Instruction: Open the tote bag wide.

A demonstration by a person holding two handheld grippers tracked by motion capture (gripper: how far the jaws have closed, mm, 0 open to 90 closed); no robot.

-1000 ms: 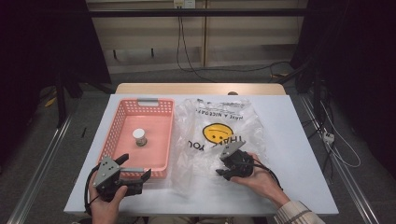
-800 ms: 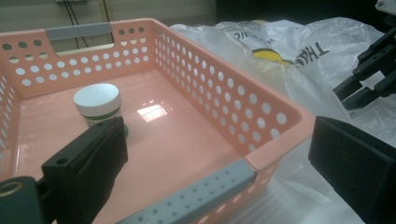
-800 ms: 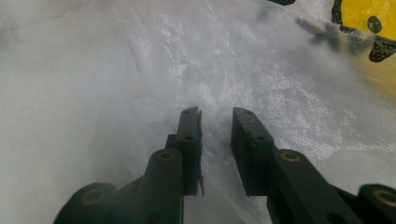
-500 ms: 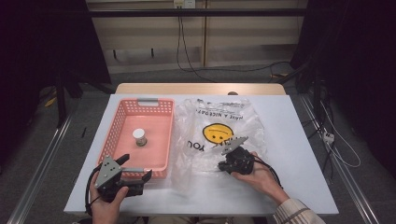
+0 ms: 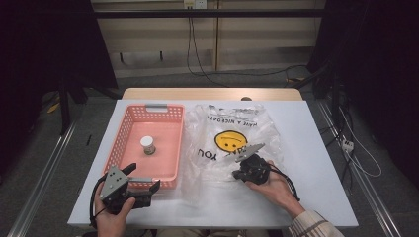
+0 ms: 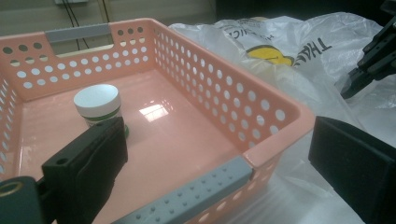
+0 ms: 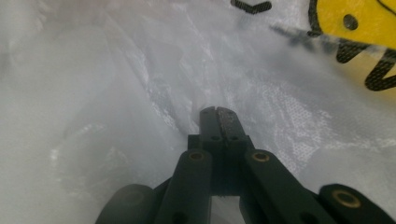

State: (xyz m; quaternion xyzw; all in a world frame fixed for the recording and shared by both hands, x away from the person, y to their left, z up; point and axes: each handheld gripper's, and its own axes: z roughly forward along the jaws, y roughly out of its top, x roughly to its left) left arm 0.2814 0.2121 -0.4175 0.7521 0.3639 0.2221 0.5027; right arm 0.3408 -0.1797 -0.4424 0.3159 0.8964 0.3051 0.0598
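Between its closed jaws, the right gripper (image 7: pixel 219 116) pinches the crinkled translucent plastic bag (image 5: pixel 232 143), best lifted slowly, while the left gripper (image 6: pixel 224 172) waits wide open, holding nothing.

On the plastic bag (image 5: pixel 232 138) you can read "HAVE A NICE DAY" along its twelve o'clock edge, upside down from your seat. Beside the yellow smiley face (image 5: pixel 230 141), at its nine o'clock, stands "YOU", the end of "THANK YOU".
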